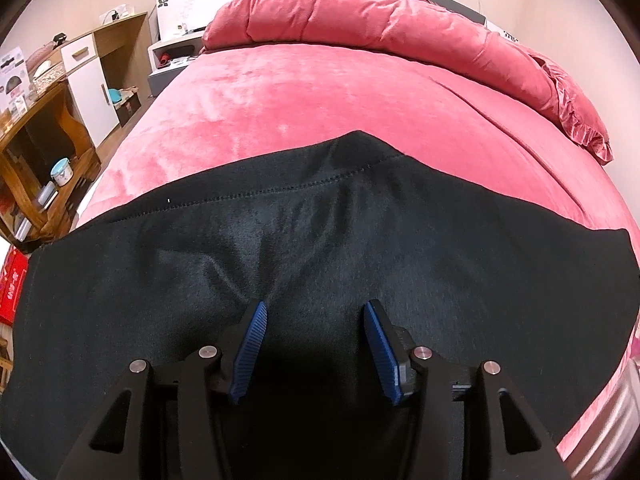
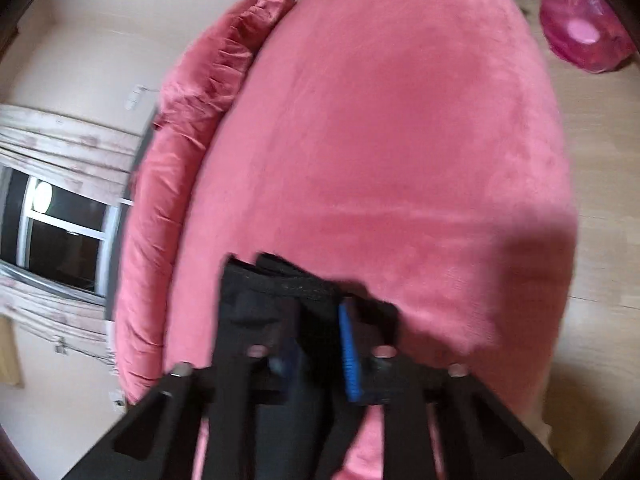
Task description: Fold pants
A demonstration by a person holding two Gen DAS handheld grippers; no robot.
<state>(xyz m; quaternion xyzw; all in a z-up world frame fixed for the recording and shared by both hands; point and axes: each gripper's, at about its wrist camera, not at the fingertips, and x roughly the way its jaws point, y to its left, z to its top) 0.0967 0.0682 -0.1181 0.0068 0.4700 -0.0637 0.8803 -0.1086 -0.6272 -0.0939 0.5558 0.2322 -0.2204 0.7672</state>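
Note:
Black pants (image 1: 320, 248) lie spread across the near part of a pink bed (image 1: 320, 92), a stitched seam running along their far edge. My left gripper (image 1: 314, 308) is open just above the black cloth, its blue pads (image 1: 250, 350) apart with nothing between them. In the right wrist view, my right gripper (image 2: 316, 320) is shut on a bunched, hemmed edge of the pants (image 2: 280, 280) and holds it lifted above the bed (image 2: 400, 140). That view is blurred by motion.
A rolled pink duvet (image 1: 400, 28) lies along the far side of the bed; it also shows in the right wrist view (image 2: 192, 128). Wooden shelves and a desk (image 1: 48, 132) stand to the left. A pink plastic bag (image 2: 584, 28) sits on the wooden floor.

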